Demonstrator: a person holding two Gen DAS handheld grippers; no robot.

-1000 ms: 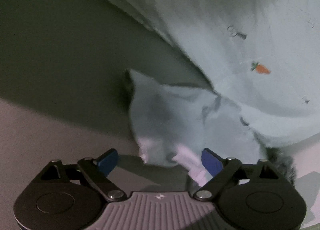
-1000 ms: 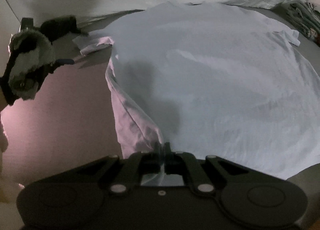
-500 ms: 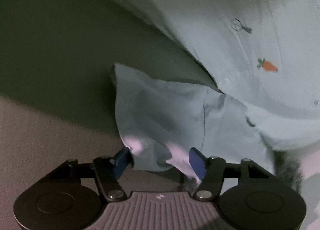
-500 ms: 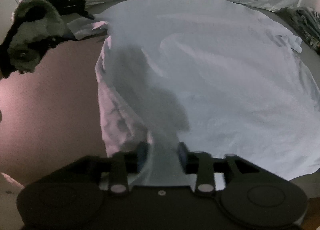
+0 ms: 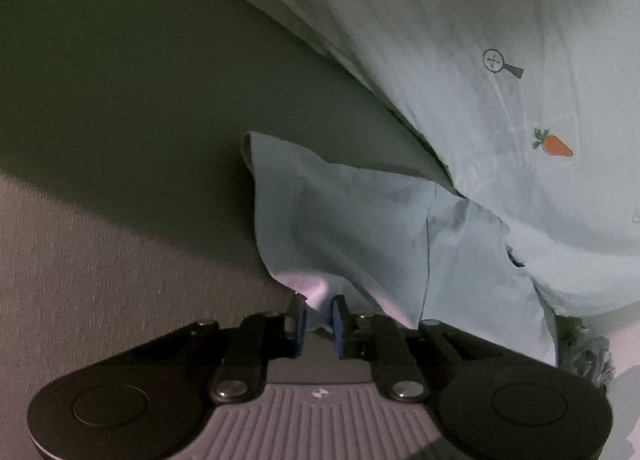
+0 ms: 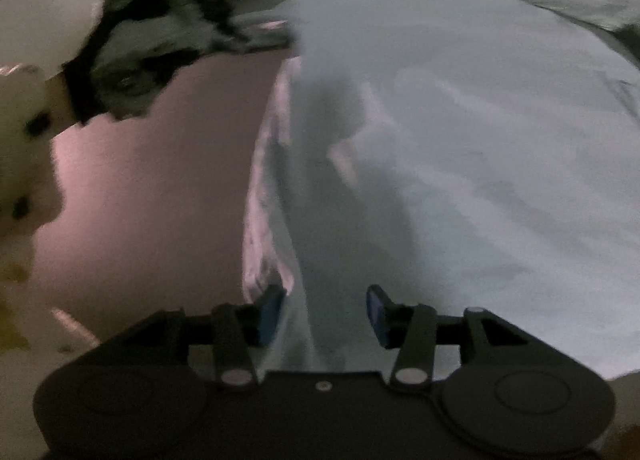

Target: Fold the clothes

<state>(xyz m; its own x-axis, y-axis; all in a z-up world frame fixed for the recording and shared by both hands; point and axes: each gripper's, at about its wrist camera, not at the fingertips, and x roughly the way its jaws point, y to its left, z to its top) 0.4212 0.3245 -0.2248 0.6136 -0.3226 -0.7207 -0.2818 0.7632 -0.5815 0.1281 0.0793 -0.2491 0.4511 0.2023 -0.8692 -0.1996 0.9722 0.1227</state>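
Observation:
A pale blue T-shirt (image 6: 480, 140) lies spread over the bed. In the left wrist view its sleeve (image 5: 352, 228) is bunched up in front of my left gripper (image 5: 319, 314). The jaws are closing, and the blue pads (image 5: 298, 320) pinch the sleeve's lower edge between them. In the right wrist view my right gripper (image 6: 325, 310) stands open over the shirt's near side edge. A ridge of cloth runs between its blue pads (image 6: 272, 310), and neither pad presses on it. A fuzzy grey and black sleeve (image 6: 132, 48) on the person's left arm shows blurred at the upper left.
A light sheet printed with a carrot (image 5: 552, 144) and small drawings lies behind the sleeve. Dull grey bedding (image 5: 120, 100) fills the left of that view. Pinkish bare mattress (image 6: 160, 180) lies left of the shirt.
My left jaws came together on the sleeve's edge. My right jaws, shut on the shirt's edge a second ago, opened and let the cloth loose. The right view tipped further down.

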